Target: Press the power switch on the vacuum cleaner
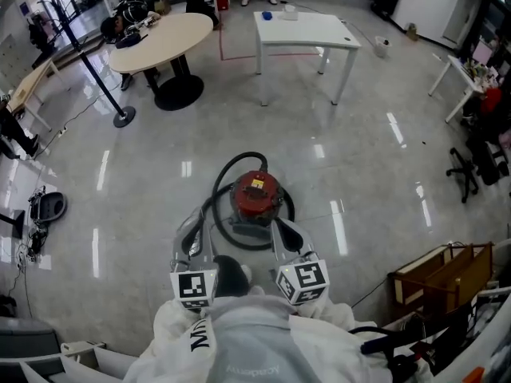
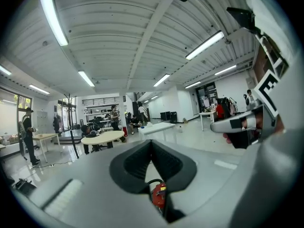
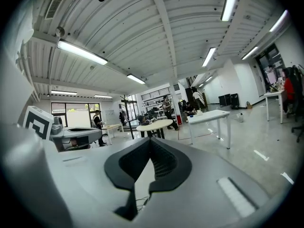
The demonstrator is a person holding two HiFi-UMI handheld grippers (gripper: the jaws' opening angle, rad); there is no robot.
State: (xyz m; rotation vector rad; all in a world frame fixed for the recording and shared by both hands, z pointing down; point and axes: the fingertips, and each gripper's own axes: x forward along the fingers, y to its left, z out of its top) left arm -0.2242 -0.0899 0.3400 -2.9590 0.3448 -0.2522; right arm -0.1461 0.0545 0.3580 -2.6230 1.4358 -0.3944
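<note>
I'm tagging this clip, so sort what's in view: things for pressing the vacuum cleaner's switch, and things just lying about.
Job: red vacuum cleaner (switch itself not discernible), its black hose, left gripper, right gripper.

Lying about: round table, white table, pole stand, office chair, wooden crate.

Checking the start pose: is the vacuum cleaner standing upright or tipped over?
Upright: in the head view the vacuum cleaner sits on its base, red top facing up, black hose looped around it.

- A large open-plan office or lab hall: glossy pale floor [image 1: 359, 150], ribbed ceiling [image 3: 142, 32] with long strip lights [image 2: 52, 13].
- A white desk [image 1: 307, 32], a round table [image 1: 164, 42] with people [image 1: 120, 26] seated at it, a black office chair [image 1: 463, 170].
</note>
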